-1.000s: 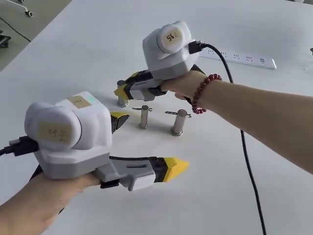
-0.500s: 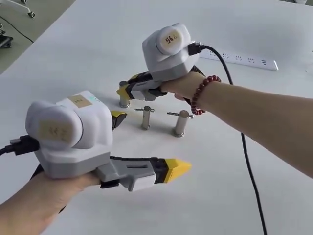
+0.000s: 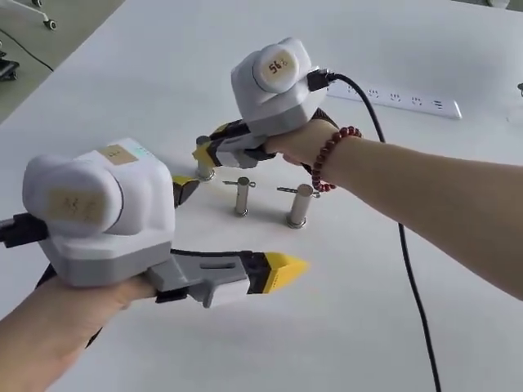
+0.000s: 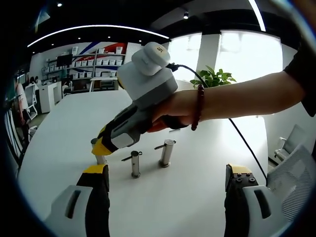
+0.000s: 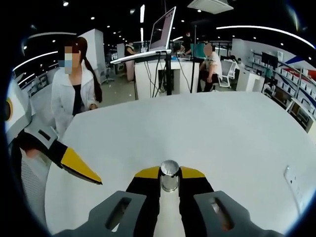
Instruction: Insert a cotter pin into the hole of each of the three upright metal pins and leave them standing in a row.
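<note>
Metal pins (image 3: 241, 198) stand upright, three in a row, on the white table (image 3: 122, 73). In the head view the left gripper (image 3: 233, 227) is at 7 o'clock, close to the person and well apart from the row. Its jaws are spread wide with nothing between them.

The left pin (image 3: 205, 170) is at 10 o'clock from the middle one. The right gripper (image 3: 204, 153) is held to it from the 3 o'clock side. Its yellow jaws are closed on this pin, one on each side, touching it. In the right gripper view the same pin (image 5: 169, 175) sits between the jaws. I cannot tell if anything goes through its hole.

The middle pin (image 3: 241, 200) has a cotter pin (image 3: 239, 182) lying flat through its top. The right pin (image 3: 300, 206) has a second cotter pin (image 3: 286, 190) through it too. A black cable (image 3: 409, 245) runs past at 3 o'clock. A power strip (image 3: 400, 96) lies at 1 o'clock.
</note>
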Available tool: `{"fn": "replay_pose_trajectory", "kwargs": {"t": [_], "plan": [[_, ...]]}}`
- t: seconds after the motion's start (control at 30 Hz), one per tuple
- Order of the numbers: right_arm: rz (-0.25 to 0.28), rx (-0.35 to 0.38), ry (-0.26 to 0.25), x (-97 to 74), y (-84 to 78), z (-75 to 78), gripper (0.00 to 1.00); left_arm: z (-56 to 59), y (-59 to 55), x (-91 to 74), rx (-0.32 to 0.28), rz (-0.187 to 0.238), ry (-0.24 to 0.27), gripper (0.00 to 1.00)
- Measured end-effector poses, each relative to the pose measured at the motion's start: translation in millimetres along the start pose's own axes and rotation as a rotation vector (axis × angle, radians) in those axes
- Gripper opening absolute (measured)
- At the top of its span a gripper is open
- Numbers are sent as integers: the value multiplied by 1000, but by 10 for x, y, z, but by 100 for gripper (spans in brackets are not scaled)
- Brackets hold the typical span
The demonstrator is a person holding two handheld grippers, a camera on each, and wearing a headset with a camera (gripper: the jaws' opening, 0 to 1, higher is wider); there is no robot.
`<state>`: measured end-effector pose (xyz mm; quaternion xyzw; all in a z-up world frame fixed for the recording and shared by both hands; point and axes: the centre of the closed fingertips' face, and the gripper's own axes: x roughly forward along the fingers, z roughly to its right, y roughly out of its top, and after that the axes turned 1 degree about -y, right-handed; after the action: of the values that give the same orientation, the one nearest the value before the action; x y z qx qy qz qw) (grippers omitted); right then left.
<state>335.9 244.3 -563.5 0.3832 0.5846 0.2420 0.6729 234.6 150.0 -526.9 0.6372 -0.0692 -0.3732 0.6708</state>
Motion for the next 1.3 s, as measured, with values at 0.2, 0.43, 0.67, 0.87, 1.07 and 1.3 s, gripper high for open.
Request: {"fn": "replay_pose_trajectory", "kwargs": {"t": [0.2,0.43,0.67,0.87,1.07,1.3], "plan": [[-10,-5,17,-2,-13,-41,8,-10,47,-75,11,13,9,98],[-17,-40,43,-57,-3,-184,8,-21,43,-150,27,6,17,97],[-12,-57,66,-102,33,-344,8,-34,11,-235,28,-4,27,95],[-13,-74,90,-152,28,-497,8,-41,-6,-312,32,-8,37,94],[-12,-98,114,-223,-6,-645,8,-44,-3,-346,42,-12,37,94],[-11,-108,147,-356,-99,-789,8,-36,-5,-382,54,-14,41,93]]}}
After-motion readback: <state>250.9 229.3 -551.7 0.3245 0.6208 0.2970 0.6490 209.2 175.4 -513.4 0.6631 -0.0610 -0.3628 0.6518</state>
